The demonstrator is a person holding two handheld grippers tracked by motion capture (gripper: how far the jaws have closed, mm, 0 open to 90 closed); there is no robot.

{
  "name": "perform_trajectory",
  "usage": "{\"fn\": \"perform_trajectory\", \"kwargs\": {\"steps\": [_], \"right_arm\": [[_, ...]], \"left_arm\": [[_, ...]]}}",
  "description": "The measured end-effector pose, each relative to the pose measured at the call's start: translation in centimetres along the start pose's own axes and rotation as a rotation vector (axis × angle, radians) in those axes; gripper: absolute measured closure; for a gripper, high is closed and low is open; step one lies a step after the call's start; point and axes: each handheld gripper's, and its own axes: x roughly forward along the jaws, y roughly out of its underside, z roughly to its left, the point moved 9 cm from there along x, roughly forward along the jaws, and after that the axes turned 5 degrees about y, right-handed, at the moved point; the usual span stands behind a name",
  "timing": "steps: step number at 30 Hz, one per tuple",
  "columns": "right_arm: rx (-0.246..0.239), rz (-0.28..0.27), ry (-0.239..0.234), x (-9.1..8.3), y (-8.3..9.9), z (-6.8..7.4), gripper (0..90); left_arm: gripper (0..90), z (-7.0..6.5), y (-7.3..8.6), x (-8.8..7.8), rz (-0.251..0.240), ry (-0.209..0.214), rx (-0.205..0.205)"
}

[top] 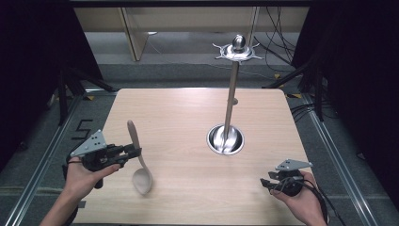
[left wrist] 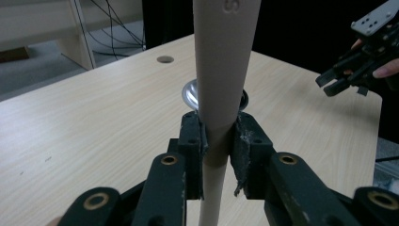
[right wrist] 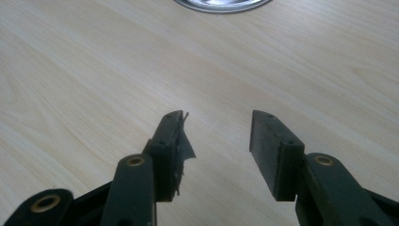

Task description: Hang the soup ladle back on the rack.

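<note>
Beige spoon (top: 136, 155), black jaws w/ brass rivets, light woodgrain table (top: 188, 113), shiny silver stand (top: 230, 108).

One pale beige wooden spoon (top: 139, 160); one tall stainless-steel utensil stand (top: 230, 106) with a round base; two black two-jaw grippers, left (top: 134, 153) and right (top: 265, 184); one light wooden table (top: 188, 113).

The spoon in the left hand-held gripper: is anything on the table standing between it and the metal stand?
Nothing visible does. The spoon is clamped by the left hand-held gripper, and bare table lies between it and the stand. The open right hand-held gripper is off to the side.
</note>
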Motion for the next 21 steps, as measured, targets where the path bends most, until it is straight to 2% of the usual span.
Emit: {"fn": "perform_trajectory", "kwargs": {"steps": [6,15,16,21], "right_arm": [[0.000,-0.001,0.004,0.0,0.0,0.0,55.3],[0.009,-0.008,0.004,0.0,-0.1,0.0,55.0],[-0.005,-0.016,0.006,0.1,-0.1,-0.1,54.9],[-0.014,-0.019,0.006,0.0,-0.1,-0.3,54.7]], "left_arm": [[74.3,-0.2,-1.4,0.6,-0.028,0.018,0.023],[74.3,-0.5,-3.8,1.7,-0.044,0.032,0.046],[74.3,-0.4,-4.0,1.8,-0.048,0.033,0.049],[74.3,-0.3,-4.8,2.1,-0.062,0.038,0.045]]}}
